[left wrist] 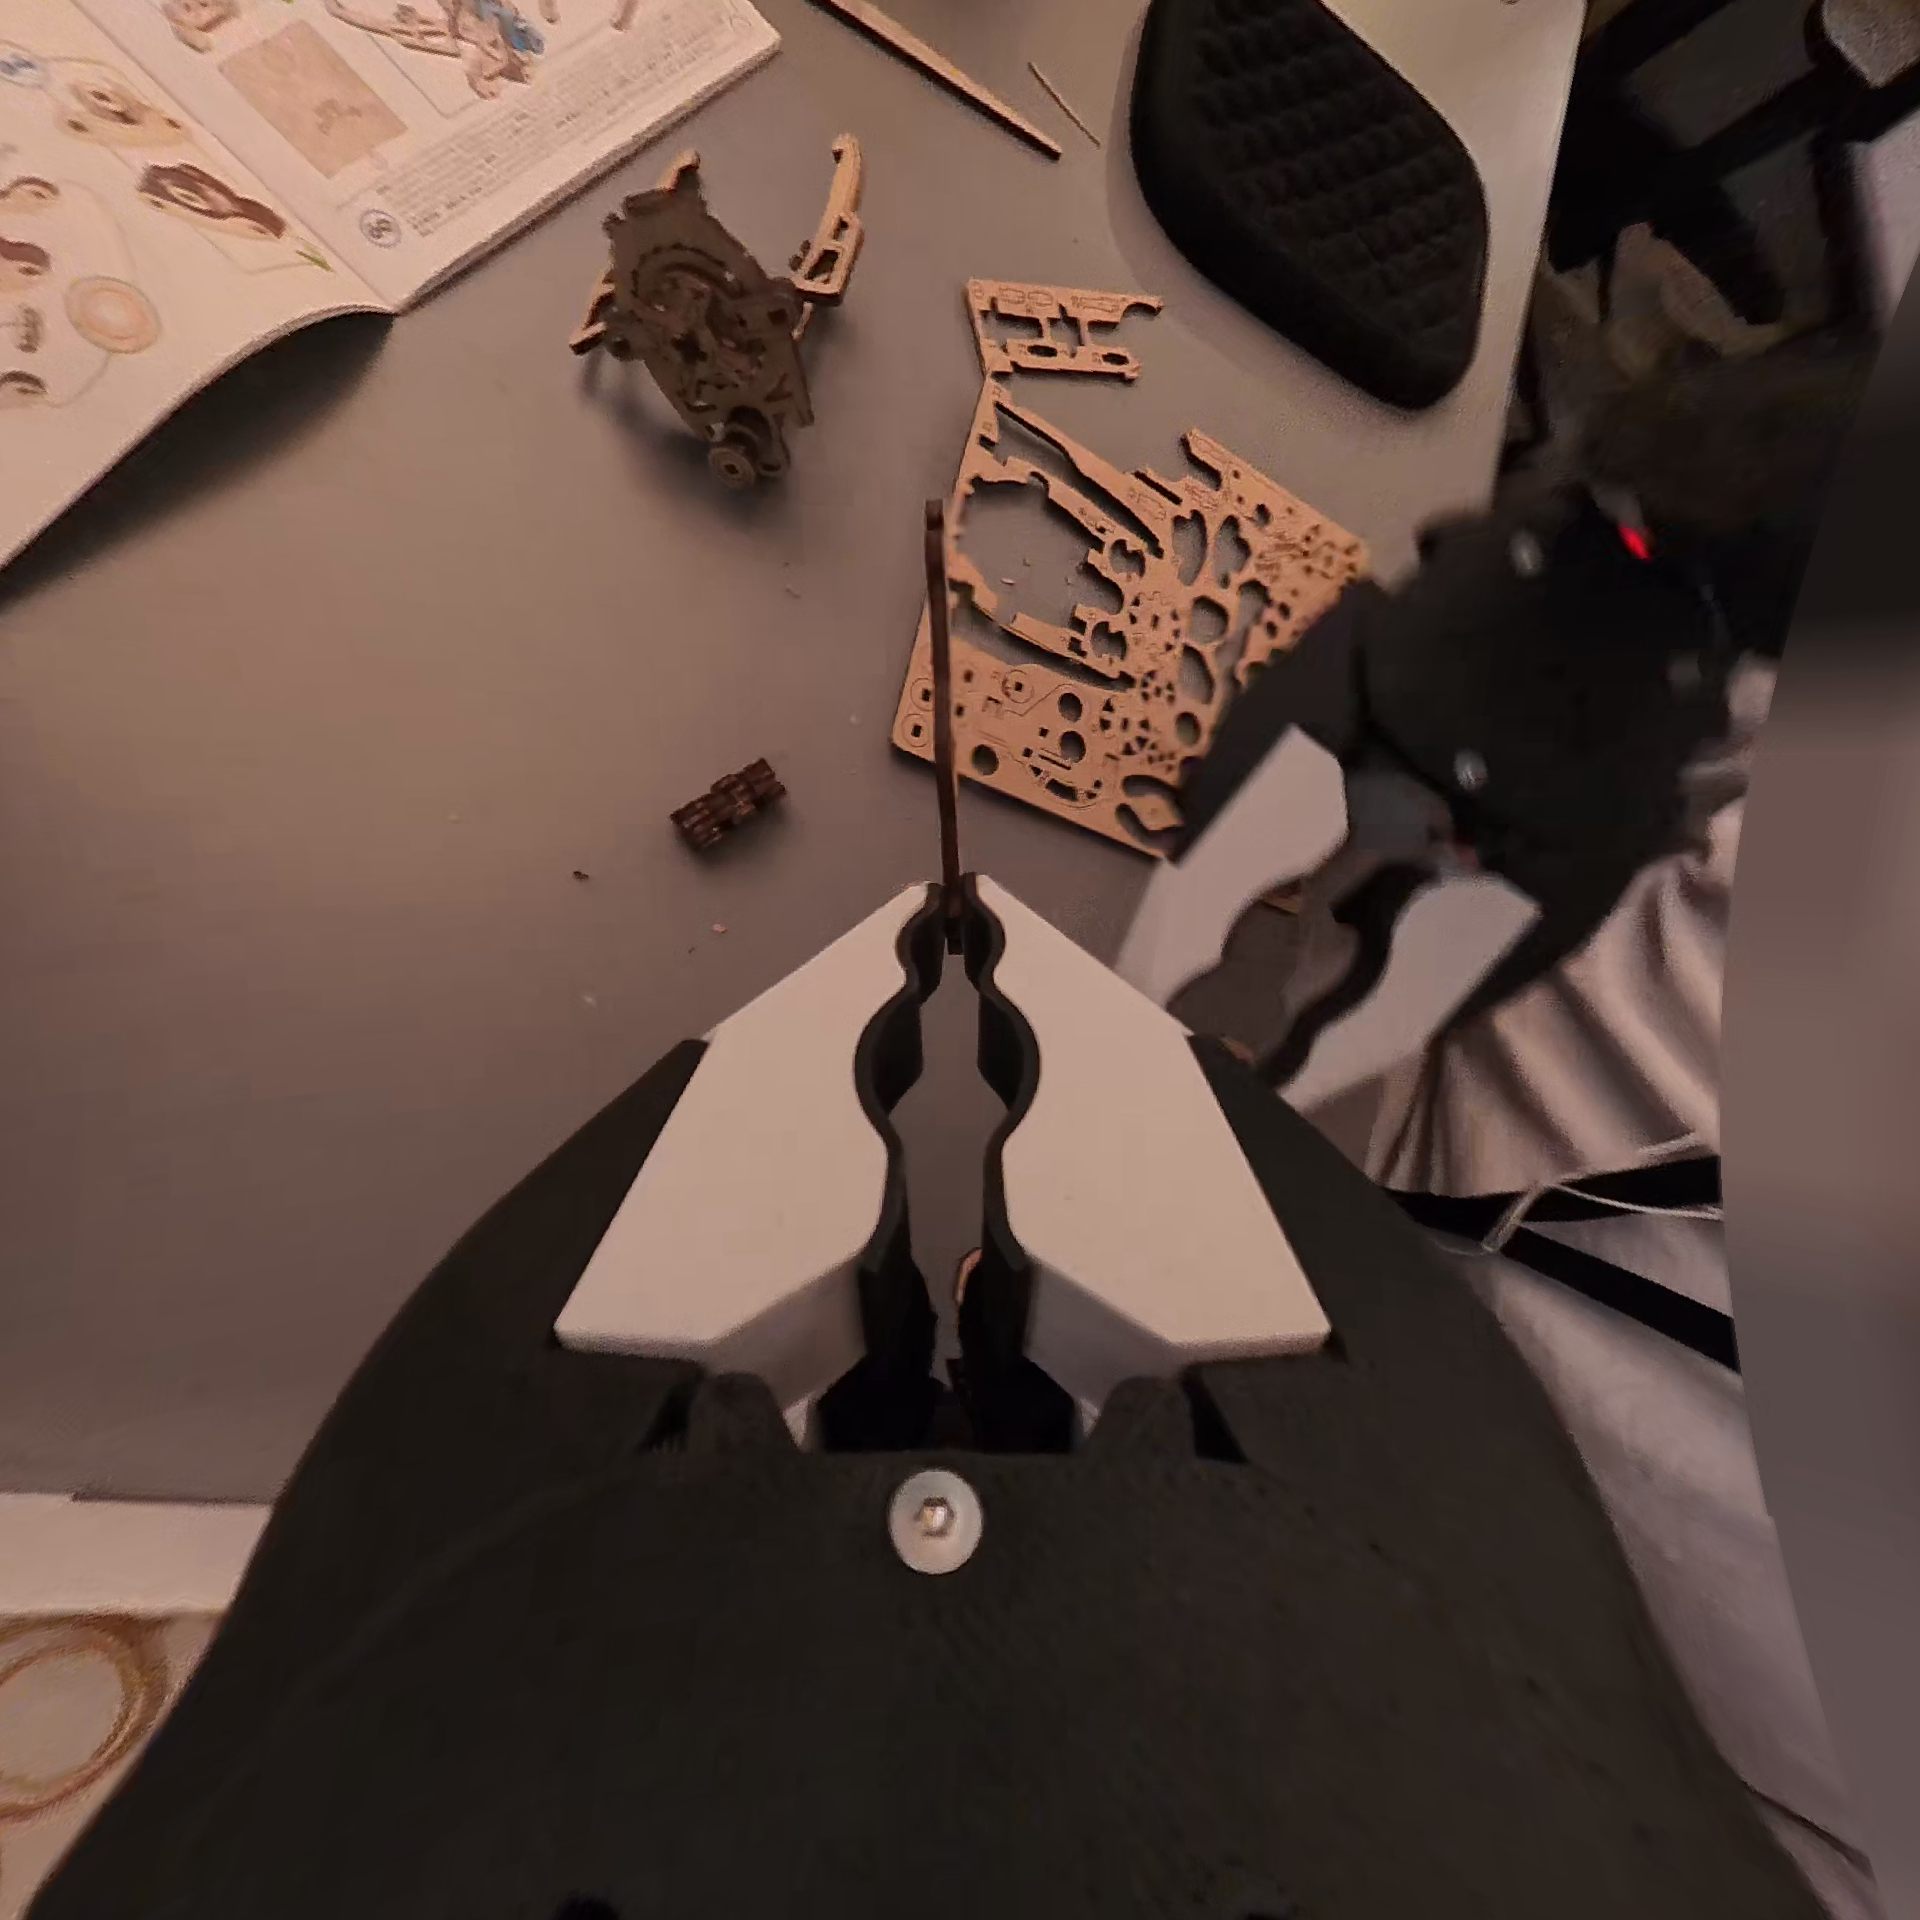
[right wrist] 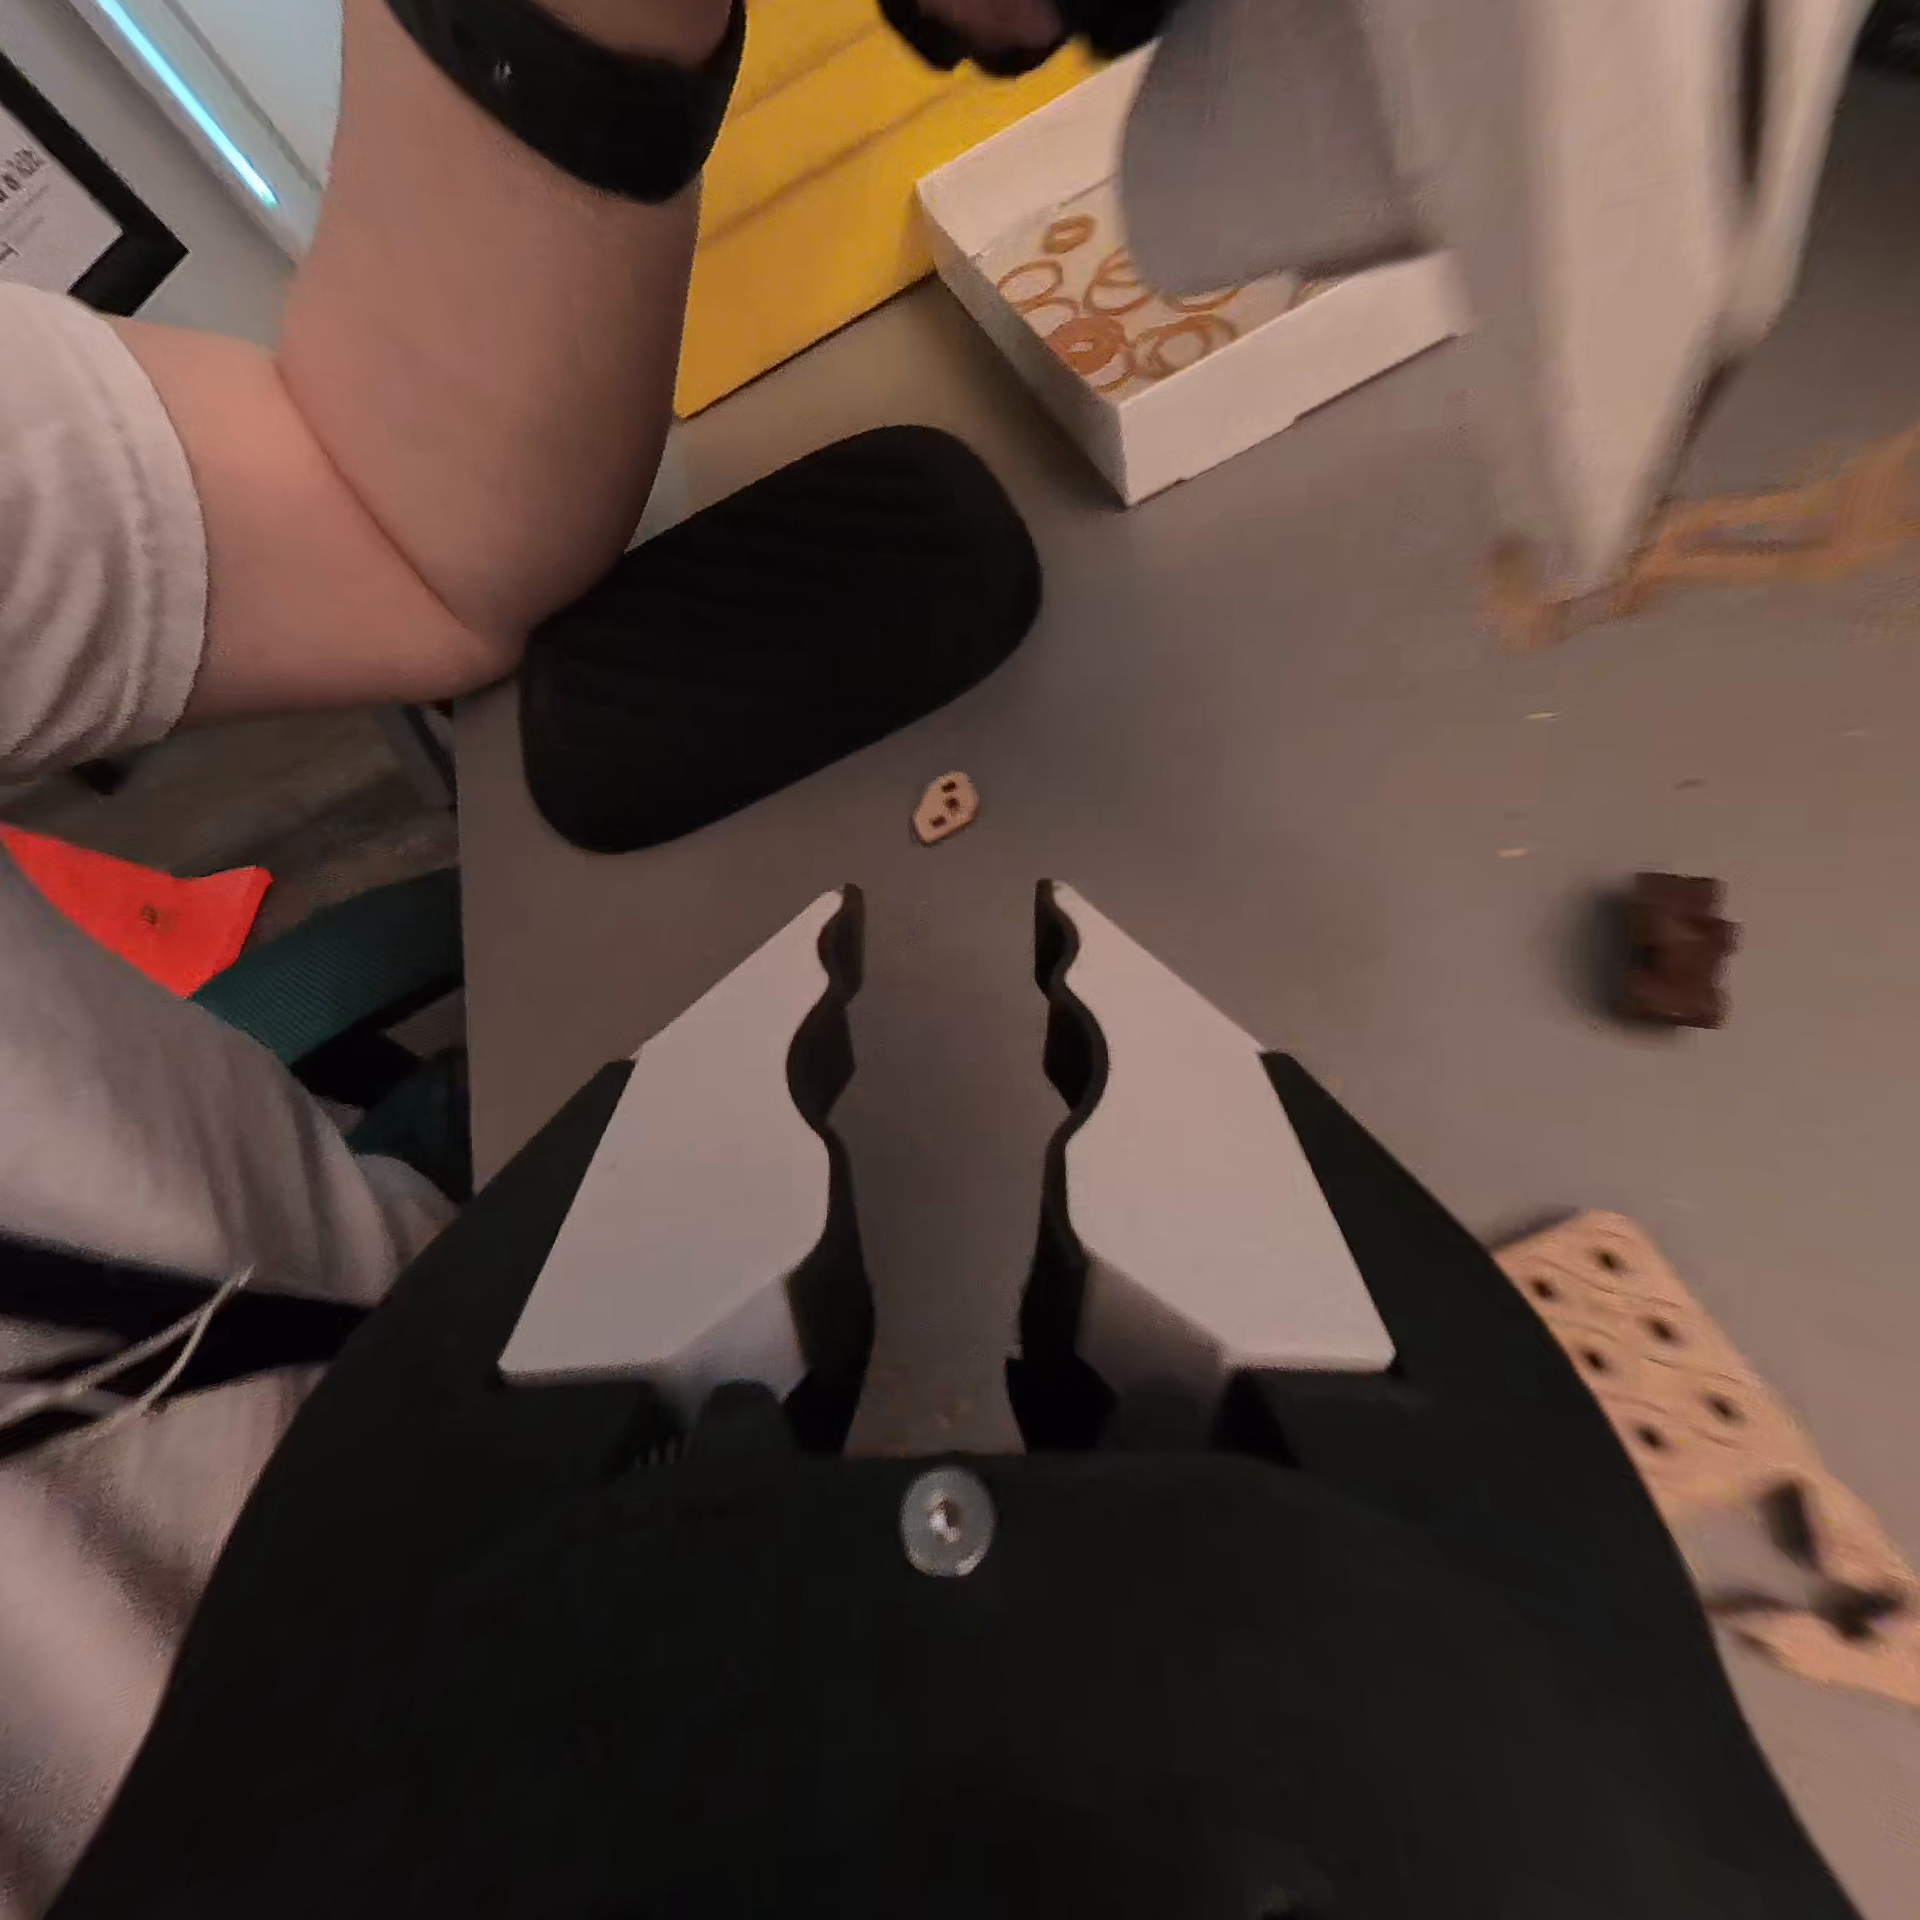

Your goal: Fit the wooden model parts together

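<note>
Left wrist view: left gripper point(left wrist: 954, 894) jaws clenched on a thin dark wooden strip point(left wrist: 941, 686), held edge-on above the grey counter point(left wrist: 364, 779); half-built model point(left wrist: 707, 332) lay well apart. Best to keep that pinch firm.

Right wrist view: right gripper point(right wrist: 948, 914) jaws released, empty, a small tan piece point(right wrist: 948, 808) just ahead. Likely next pick; close squarely over its flat edges.

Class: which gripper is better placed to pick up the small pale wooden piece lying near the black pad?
Right. The right gripper is open, with the small pale wooden piece just ahead of it. The left gripper is shut on a thin dark wooden strip.
</note>
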`<state>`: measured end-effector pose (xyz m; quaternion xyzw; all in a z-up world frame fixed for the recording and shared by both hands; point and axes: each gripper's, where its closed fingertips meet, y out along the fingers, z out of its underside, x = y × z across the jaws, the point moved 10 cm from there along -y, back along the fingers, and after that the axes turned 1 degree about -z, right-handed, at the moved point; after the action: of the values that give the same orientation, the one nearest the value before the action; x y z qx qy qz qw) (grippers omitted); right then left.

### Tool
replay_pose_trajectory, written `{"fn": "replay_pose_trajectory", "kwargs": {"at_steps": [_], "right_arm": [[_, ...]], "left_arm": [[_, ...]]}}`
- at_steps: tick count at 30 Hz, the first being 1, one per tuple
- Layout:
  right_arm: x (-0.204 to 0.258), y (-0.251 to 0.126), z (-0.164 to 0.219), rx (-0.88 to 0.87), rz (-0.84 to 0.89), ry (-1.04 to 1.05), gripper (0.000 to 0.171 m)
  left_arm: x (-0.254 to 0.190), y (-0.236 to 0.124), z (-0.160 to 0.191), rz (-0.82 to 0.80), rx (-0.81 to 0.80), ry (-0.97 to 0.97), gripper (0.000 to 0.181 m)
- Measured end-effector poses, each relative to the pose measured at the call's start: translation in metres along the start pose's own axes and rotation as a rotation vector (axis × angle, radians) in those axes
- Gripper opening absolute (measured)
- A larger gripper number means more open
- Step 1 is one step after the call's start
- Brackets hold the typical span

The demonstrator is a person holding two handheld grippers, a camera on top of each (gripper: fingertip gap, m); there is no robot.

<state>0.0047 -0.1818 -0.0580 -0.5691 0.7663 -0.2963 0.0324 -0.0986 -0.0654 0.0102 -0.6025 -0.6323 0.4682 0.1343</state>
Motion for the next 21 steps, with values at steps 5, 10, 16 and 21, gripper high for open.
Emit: {"fn": "replay_pose_trajectory", "kwargs": {"at_steps": [5, 10, 16, 21], "right_arm": [[0.034, 0.055, 0.006, 0.063, 0.216, -0.024, 0.032], [0.036, 0.081, 0.007, 0.105, 0.372, -0.031, 0.038], [0.010, 0.038, 0.013, 0.115, 0.559, -0.014, 0.036], [0.017, 0.049, 0.009, 0.011, 0.342, 0.059, 0.034]], "left_arm": [[-0.008, -0.018, 0.001, -0.028, -0.040, 0.011, 0.001], [-0.027, -0.029, 0.001, 0.006, -0.060, 0.070, 0.001], [-0.047, -0.044, 0.002, 0.036, -0.085, 0.132, 0.000], [-0.053, -0.054, 0.003, 0.041, -0.114, 0.152, 0.001]]}}
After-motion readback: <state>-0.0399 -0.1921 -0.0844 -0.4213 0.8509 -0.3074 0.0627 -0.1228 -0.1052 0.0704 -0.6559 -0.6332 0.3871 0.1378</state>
